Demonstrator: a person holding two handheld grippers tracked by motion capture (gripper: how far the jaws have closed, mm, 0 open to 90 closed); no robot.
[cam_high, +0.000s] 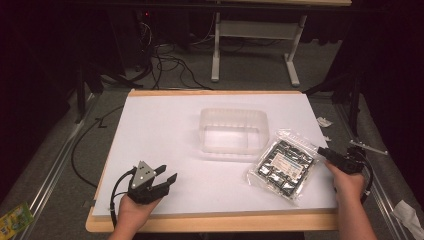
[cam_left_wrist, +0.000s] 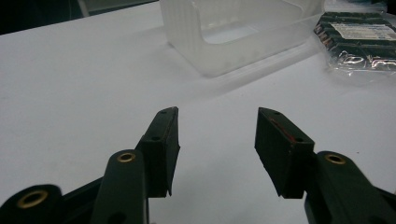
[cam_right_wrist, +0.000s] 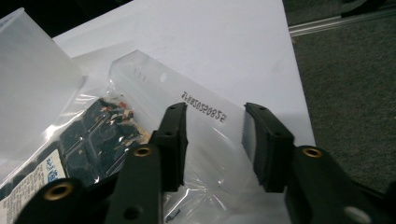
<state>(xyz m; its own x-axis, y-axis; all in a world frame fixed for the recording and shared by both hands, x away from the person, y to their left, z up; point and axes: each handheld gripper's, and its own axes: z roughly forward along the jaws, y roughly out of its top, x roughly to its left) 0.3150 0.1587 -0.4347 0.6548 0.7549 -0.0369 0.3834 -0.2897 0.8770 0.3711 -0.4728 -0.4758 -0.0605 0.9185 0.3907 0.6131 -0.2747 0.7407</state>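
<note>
White worktop (cam_high: 165, 130): one, a matte board edged in pale wood, carrying everything else; it looks smooth enough for thin plastic to slide on it.

Translucent tub (cam_high: 234, 131): one, a ribbed plastic container standing open-side up near the middle of the worktop, nothing visible inside. It looks light and slightly flexible, and likely to skid if nudged.

Clear bag (cam_high: 285, 164): one, a sealed plastic pouch lying flat at the right of the worktop, just beside the tub's near right corner. It holds a dark tray of small black parts under a white label; their number is too small to tell. The film looks slippery and crinkly, the packed middle stiffer and heavier. Its flat printed sealed strip (cam_right_wrist: 205, 105), clear of the contents, seems the best place to pinch.

Left tongs (cam_high: 167, 176): one, held low over the near left of the worktop, well apart from tub and bag, jaws spread with nothing between them.

Right tongs (cam_right_wrist: 212, 128): one, jaws released and set either side of the bag's clear edge, not yet closed on it.
</note>
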